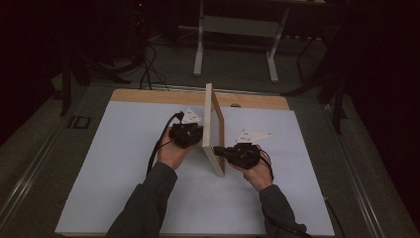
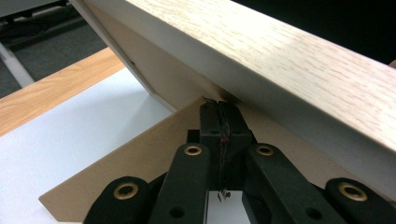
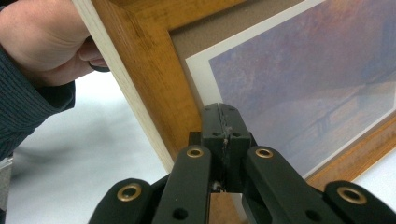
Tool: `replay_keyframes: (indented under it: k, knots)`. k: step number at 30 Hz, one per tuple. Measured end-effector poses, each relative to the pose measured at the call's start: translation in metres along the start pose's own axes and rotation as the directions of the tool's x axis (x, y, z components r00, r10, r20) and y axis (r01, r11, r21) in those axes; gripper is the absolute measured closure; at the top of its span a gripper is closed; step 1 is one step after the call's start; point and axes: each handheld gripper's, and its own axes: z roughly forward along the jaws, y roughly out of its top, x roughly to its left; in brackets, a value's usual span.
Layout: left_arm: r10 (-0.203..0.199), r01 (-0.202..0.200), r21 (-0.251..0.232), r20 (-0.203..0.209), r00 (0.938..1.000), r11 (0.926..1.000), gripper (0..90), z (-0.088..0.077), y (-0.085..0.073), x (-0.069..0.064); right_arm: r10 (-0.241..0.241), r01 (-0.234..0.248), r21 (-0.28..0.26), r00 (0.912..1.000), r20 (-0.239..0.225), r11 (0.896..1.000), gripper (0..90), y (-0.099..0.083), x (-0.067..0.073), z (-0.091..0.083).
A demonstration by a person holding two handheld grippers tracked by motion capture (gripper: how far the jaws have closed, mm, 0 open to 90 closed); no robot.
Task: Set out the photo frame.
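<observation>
High view: a light-wood picture frame stands on edge near the middle of the white-topped desk, seen edge-on, running from the far edge toward the near one. The left gripper sits against its left face, the right gripper against its right face near the lower near corner. A hand and dark sleeve come in from the near edge behind each tool. Judgement: the frame is propped from both sides so it stays standing; nothing else supports it that I can see.

Left gripper view: fingers are pressed together with no gap, tips meeting a thin brown backing board or stand flap under the pale wood frame rail. Whether the board's edge is caught between the tips cannot be told. Desk surface and its bare wooden far strip lie beyond.

Right gripper view: fingers likewise closed on each other, tips touching the front of the frame at the inner edge of the brown moulding. Looks like a push, not a pinch.

Contents: the frame holds a hazy blue-violet print with a white border. The other hand grips behind the frame's outer edge.
</observation>
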Motion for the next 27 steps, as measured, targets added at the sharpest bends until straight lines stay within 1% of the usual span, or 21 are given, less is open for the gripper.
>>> replay_keyframes:
  k: [1,3,7,8,10,12,15,22,27]
  knots:
    - [-0.002,0.002,0.0,0.003,1.0,1.0,90.0,0.0,0.0,0.001,-0.009,0.009,0.009,0.9999,0.011,1.0,90.0,0.0,0.0,0.001]
    - [-0.003,0.003,-0.005,0.011,0.9999,1.0,90.0,-0.001,-0.002,0.002,-0.011,0.011,0.013,0.9998,0.016,1.0,90.0,-0.001,0.001,0.003]
    - [-0.014,0.015,-0.025,0.036,0.9992,0.9996,88.4,-0.007,-0.005,0.003,-0.01,0.01,0.016,0.9999,0.013,1.0,90.0,-0.002,0.002,0.006]
    - [-0.017,0.018,-0.026,0.047,0.9988,0.9995,87.7,-0.01,-0.006,0.003,-0.01,0.01,0.018,0.9999,0.012,1.0,90.0,-0.002,0.002,0.006]
    - [-0.007,0.008,-0.025,0.048,0.9988,0.9997,86.6,-0.015,-0.008,0.001,-0.012,0.012,0.02,0.9999,0.009,1.0,90.0,-0.003,0.002,0.006]
    - [-0.011,0.013,-0.033,0.057,0.9983,0.9994,86.3,-0.022,-0.009,-0.001,-0.014,0.014,0.025,0.9998,0.01,1.0,90.0,-0.003,0.003,0.006]
    - [-0.013,0.015,-0.032,0.061,0.9981,0.9994,85.1,-0.031,-0.011,-0.003,-0.018,0.018,0.03,0.9998,0.009,0.999,90.0,-0.004,0.003,0.005]
    - [-0.038,0.041,-0.044,0.075,0.9965,0.9982,78.3,-0.048,-0.02,-0.008,-0.035,0.035,0.048,0.9993,0.013,0.998,90.0,-0.011,0.007,0.003]
    - [-0.02,0.022,-0.036,0.077,0.9968,0.9991,71.1,-0.057,-0.025,-0.012,-0.059,0.057,0.073,0.998,0.021,0.996,90.0,-0.016,0.01,0.0]
